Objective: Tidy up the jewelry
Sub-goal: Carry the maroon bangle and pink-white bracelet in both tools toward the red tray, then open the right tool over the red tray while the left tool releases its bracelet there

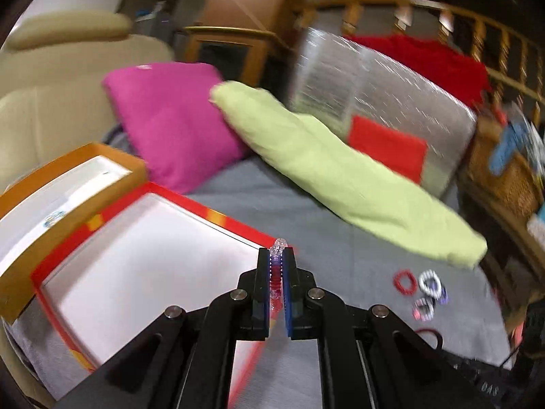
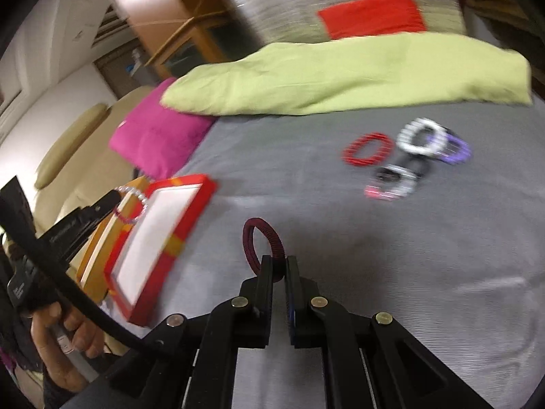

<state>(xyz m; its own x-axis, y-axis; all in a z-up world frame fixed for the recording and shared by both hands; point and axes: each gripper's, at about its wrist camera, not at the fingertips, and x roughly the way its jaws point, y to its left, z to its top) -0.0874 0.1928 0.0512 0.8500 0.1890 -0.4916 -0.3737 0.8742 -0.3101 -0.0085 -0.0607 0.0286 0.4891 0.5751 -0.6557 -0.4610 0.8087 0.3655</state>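
L wrist: low, near | R wrist: higher | shared: grey bedcover (image 1: 340,238)

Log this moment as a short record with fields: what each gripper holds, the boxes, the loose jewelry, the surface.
left gripper: shut on a clear and red beaded bracelet, over the boxes
right gripper: shut on a dark maroon bracelet, above the sheet
boxes: red-rimmed box with white inside, beside an orange-rimmed box
loose jewelry: red bracelet, white one, purple one, a blurred pink and black one
surface: grey bedsheet
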